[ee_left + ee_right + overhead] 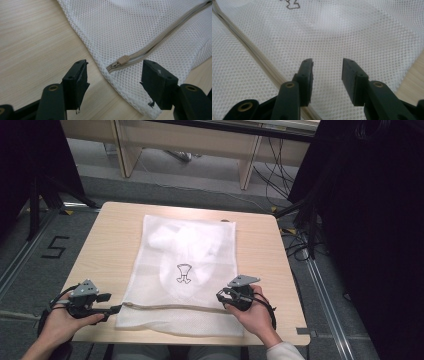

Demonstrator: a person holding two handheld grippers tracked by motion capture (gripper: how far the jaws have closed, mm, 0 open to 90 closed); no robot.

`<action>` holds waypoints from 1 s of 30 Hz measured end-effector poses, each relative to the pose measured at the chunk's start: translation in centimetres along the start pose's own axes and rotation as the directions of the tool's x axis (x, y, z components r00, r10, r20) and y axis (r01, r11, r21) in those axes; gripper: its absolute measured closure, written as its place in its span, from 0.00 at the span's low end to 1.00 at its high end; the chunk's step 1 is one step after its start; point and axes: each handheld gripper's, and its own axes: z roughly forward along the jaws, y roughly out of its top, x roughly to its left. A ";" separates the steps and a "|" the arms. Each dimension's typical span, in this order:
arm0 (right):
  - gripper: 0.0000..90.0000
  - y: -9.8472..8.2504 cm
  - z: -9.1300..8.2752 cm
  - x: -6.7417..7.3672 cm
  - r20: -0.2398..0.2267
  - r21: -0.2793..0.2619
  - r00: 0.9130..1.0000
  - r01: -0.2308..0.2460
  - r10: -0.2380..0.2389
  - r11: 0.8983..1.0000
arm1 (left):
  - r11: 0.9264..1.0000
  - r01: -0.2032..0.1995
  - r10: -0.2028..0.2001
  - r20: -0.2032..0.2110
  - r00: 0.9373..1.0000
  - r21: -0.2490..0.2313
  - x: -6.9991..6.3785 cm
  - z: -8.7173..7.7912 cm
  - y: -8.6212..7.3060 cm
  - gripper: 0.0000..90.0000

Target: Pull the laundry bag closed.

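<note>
2 grippers stand open, holding nothing. Left gripper (113, 82) faces the zipper pull (123, 59), just ahead between its jaws; the zipper runs toward the right gripper (327, 77) over the mesh bag (185, 270).

A lab-like recording room: black curtains (380, 220), floor cables (272, 170), and a taped floor number (54, 247).

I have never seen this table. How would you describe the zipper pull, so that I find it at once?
On the light wooden table lies a white mesh laundry bag, and a beige zipper runs along its near edge. Follow that zipper to the end nearest the left gripper, whose jaws stand open around it. There sits the small beige zipper pull, the one solid block on the soft netting.
</note>
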 end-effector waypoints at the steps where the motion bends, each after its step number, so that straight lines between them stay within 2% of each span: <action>1: 0.68 0.2 -0.1 0.1 -0.014 0.012 1.000 0.002 -0.002 1.000 | 1.000 -0.004 0.004 0.002 1.000 0.009 0.1 -0.1 0.0 0.41; 2: 0.68 0.3 0.0 0.2 -0.018 0.010 1.000 0.015 -0.015 1.000 | 1.000 -0.004 0.004 0.002 1.000 0.009 0.1 -0.1 0.0 0.40; 3: 0.68 0.3 0.0 0.2 -0.018 0.010 1.000 0.015 -0.015 1.000 | 0.999 -0.018 0.018 0.013 1.000 0.046 0.2 -0.2 0.0 0.40; 4: 0.68 0.4 0.0 0.3 -0.023 0.004 0.999 0.026 -0.026 1.000 | 0.999 -0.013 0.013 0.007 1.000 0.033 0.2 -0.1 -0.2 0.40; 5: 0.67 0.5 0.3 0.6 -0.023 -0.016 0.999 0.036 -0.036 0.999 | 1.000 0.018 -0.018 0.011 1.000 0.026 0.0 0.0 -0.2 0.40; 6: 0.67 1.0 0.4 0.9 -0.045 -0.003 0.998 0.047 -0.047 0.999 | 0.999 0.004 -0.004 0.011 1.000 0.038 0.0 -0.1 -0.2 0.40; 7: 0.66 1.0 0.8 1.2 -0.035 -0.036 0.998 0.046 -0.047 0.998 | 0.999 0.004 -0.004 0.011 1.000 0.038 0.0 -0.1 -0.2 0.40; 8: 0.66 1.3 0.7 1.4 -0.056 -0.009 0.997 0.056 -0.057 0.998 | 1.000 0.005 -0.005 0.013 1.000 0.024 -0.1 0.0 -0.2 0.39; 9: 0.67 1.5 1.0 1.7 -0.057 -0.030 0.996 0.068 -0.069 0.997 | 1.000 0.005 -0.005 0.013 1.000 0.024 -0.1 0.0 -0.2 0.39; 10: 0.68 1.7 1.2 2.0 -0.065 -0.030 0.995 0.075 -0.077 0.997 | 0.999 0.000 -0.001 0.017 1.000 0.045 0.0 -0.1 -0.1 0.39; 11: 0.68 1.9 1.4 2.4 -0.072 -0.027 0.995 0.066 -0.068 0.997 | 0.999 0.000 0.000 0.008 1.000 0.035 -0.1 0.0 -0.2 0.39; 12: 0.68 2.1 1.7 2.6 -0.080 -0.039 0.993 0.084 -0.087 0.996 | 0.999 -0.005 0.004 0.013 1.000 0.047 0.0 -0.1 -0.1 0.39; 13: 0.68 2.3 1.8 2.7 -0.091 -0.027 0.991 0.101 -0.103 0.995 | 0.999 -0.005 0.004 0.013 1.000 0.047 0.0 -0.1 -0.1 0.39; 14: 0.68 2.3 1.8 2.7 -0.091 -0.027 0.991 0.101 -0.103 0.995 | 0.999 -0.005 0.004 0.018 1.000 0.047 0.0 -0.1 -0.1 0.39; 15: 0.68 2.4 2.1 3.1 -0.088 -0.023 0.993 0.080 -0.082 0.997 | 1.000 -0.001 0.000 0.016 1.000 0.031 -0.1 0.1 -0.2 0.39; 16: 0.66 2.7 2.5 3.6 -0.095 -0.023 0.990 0.102 -0.104 0.994 | 0.998 0.013 -0.014 0.020 1.000 0.053 -0.1 0.1 -0.2 0.39; 18: 0.65 2.9 2.8 4.0 -0.106 -0.027 0.987 0.122 -0.124 0.992 | 0.999 0.013 -0.014 0.016 1.000 0.052 -0.1 0.0 -0.2 0.38; 19: 0.64 3.1 2.9 4.1 -0.111 -0.026 0.984 0.135 -0.137 0.991 | 0.999 -0.001 0.000 0.020 1.000 0.044 -0.1 -0.1 -0.2 0.38; 21: 0.63 3.3 3.1 4.4 -0.114 -0.019 0.986 0.123 -0.124 0.992 | 0.999 -0.004 0.003 0.017 1.000 0.048 0.0 -0.1 -0.2 0.38; 22: 0.62 3.8 3.5 4.8 -0.133 -0.019 0.981 0.143 -0.144 0.990 | 0.999 0.002 -0.002 0.014 1.000 0.047 -0.1 -0.1 -0.2 0.38; 23: 0.62 3.8 3.5 4.8 -0.133 -0.019 0.981 0.143 -0.144 0.990 | 0.999 0.004 -0.005 0.011 1.000 0.033 -0.1 0.0 -0.2 0.38; 25: 0.60 4.3 4.2 5.5 -0.147 -0.038 0.975 0.164 -0.168 0.986 | 0.999 0.004 -0.004 0.013 1.000 0.036 -0.1 0.0 -0.2 0.38; 26: 0.60 4.3 4.2 5.5 -0.147 -0.038 0.975 0.164 -0.168 0.986 | 0.999 0.007 -0.007 0.014 1.000 0.031 -0.1 0.0 -0.2 0.38; 27: 0.60 4.9 4.3 5.9 -0.168 -0.056 0.973 0.151 -0.158 0.987 | 0.999 0.002 -0.003 0.023 1.000 0.044 0.0 -0.1 -0.1 0.38; 28: 0.59 5.0 4.5 6.1 -0.160 -0.087 0.976 0.137 -0.150 0.987 | 0.999 0.001 -0.002 0.023 1.000 0.042 0.1 -0.1 -0.1 0.38; 30: 0.57 5.6 4.5 6.3 -0.167 -0.091 0.974 0.137 -0.151 0.986 | 0.999 0.036 -0.036 0.023 0.999 0.030 -0.1 0.0 -0.2 0.38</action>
